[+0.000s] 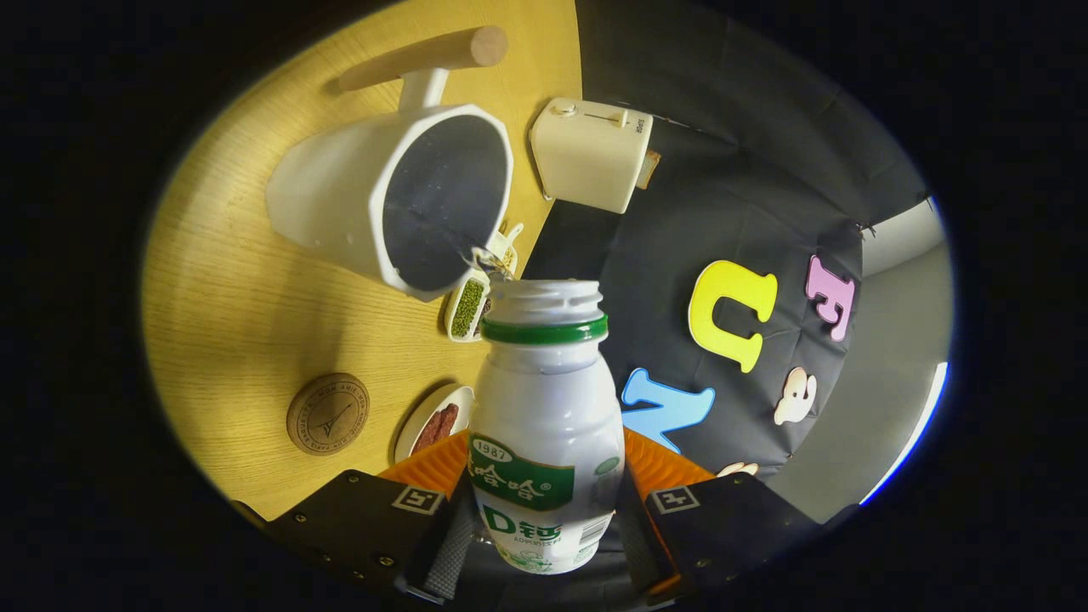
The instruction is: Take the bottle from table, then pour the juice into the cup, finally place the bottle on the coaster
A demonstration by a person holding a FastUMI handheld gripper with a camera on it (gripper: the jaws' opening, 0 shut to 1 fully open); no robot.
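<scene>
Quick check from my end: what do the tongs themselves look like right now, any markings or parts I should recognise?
The tongs are a two-finger unit. Each finger is a broad, flat plate with small screws along it and a square black-and-white tag near its tip. Ribbed pads line the inner faces, and an orange ribbed part sits between and behind the fingers.
</scene>
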